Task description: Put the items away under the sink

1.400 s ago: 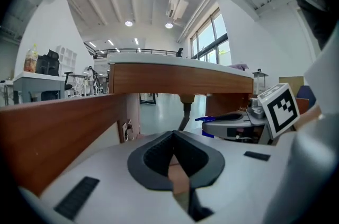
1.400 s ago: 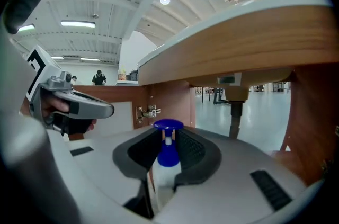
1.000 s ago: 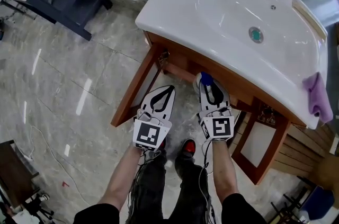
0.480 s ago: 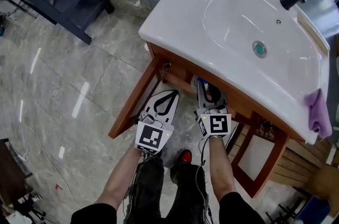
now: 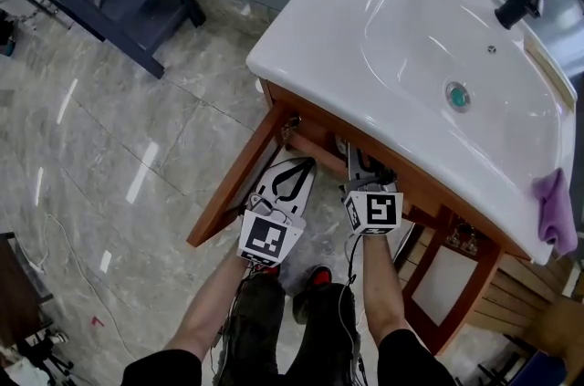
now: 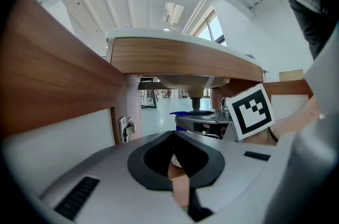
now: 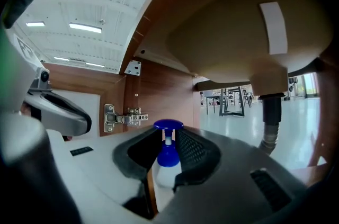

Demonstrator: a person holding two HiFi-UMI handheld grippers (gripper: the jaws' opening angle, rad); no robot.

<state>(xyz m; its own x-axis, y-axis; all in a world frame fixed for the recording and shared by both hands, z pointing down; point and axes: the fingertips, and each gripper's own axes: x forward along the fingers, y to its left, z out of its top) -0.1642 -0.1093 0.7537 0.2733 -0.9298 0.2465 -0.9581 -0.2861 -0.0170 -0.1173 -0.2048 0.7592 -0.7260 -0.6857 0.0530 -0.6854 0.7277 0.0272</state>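
bottle (image 7: 168, 158), blue pump up, is gripped in the fingers of the right gripper (image 7: 170, 134), just inside the cabinet (image 7: 159, 93) under the sink (image 5: 401, 19). left gripper (image 6: 175, 135) has its fingers closed on nothing. pushed in carelessly, the pump could knock the drain pipe (image 7: 271, 122) or hinge (image 7: 124, 117) and twist loose. no label reads.

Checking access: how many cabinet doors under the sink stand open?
2: left door swung out beside the left tongs; right door swung out below the purple cloth.

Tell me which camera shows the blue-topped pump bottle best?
The right gripper view: the pump bottle sits dead centre, clamped in the right tool. The left gripper view catches only its blue top; the head view hides it under the sink.
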